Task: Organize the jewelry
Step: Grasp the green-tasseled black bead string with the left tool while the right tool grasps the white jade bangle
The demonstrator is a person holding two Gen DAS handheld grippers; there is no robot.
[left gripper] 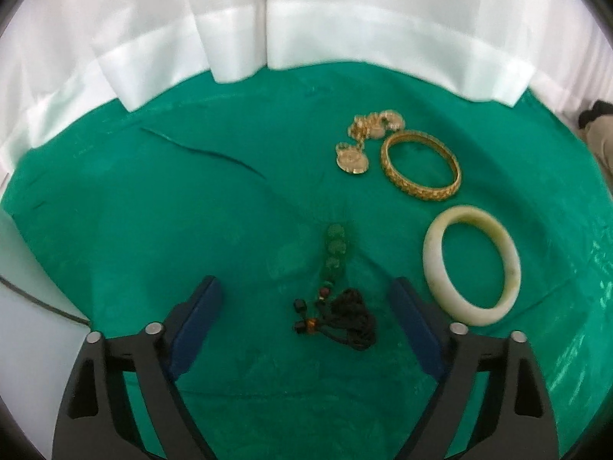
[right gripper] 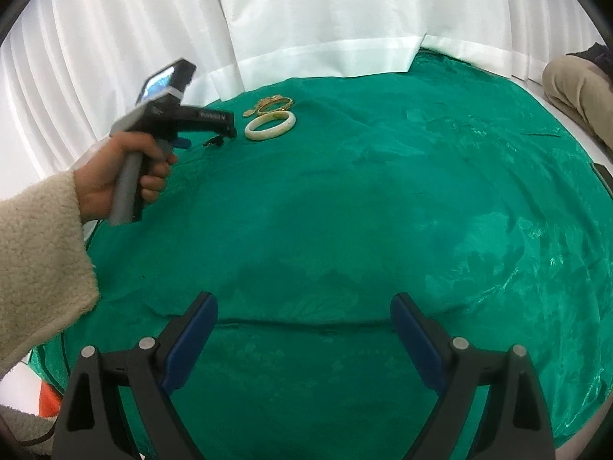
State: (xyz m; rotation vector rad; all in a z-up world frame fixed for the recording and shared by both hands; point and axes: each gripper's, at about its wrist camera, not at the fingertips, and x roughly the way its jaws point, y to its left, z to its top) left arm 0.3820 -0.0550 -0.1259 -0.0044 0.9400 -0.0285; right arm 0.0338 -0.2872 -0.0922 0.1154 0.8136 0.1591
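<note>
On the green cloth lie a green bead pendant on a black cord, a white jade bangle, a gold bangle and a gold chain with a round medallion. My left gripper is open, and the pendant's cord lies between its fingers on the cloth. My right gripper is open and empty over bare cloth, far from the jewelry. In the right wrist view the left gripper hovers beside the white bangle, with the gold pieces behind it.
White curtains hang behind the table. A cloth crease runs across the left part. A seated person's knee shows at the far right. A cable runs off the left edge.
</note>
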